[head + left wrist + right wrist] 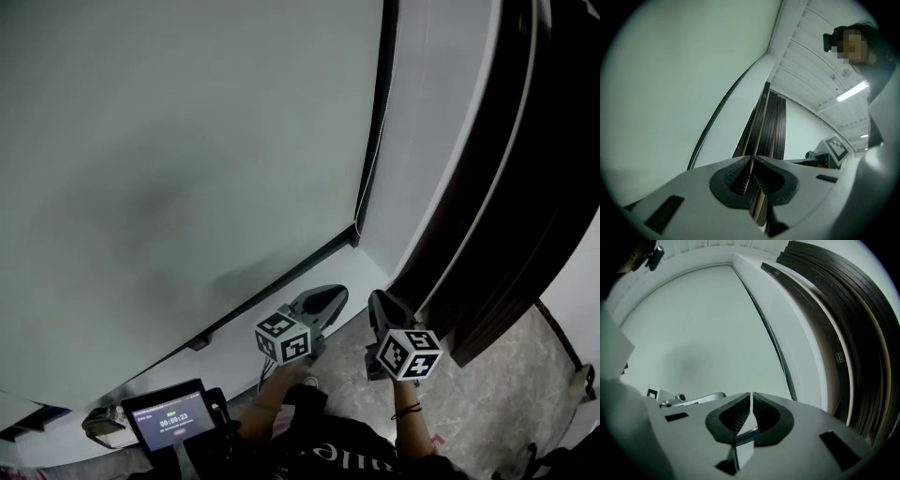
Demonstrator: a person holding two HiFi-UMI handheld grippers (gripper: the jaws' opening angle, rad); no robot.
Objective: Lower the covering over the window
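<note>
window covering [169,141] hanging straight down, lower edge horizontal; left hand-held gripper [336,294], right hand-held gripper [376,300] both clenched, empty

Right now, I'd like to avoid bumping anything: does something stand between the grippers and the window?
Nothing visible does. The left gripper and right gripper, jaws together and empty, face the pale window surface directly; the dark frame stands off to the right.

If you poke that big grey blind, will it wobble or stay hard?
It would probably give and ripple: the blind looks like one thin, flat sheet with no slats. It is likely light, since it hangs smooth without sagging. The dark strip along its bottom looks straight, so that part may be stiffer.
</note>
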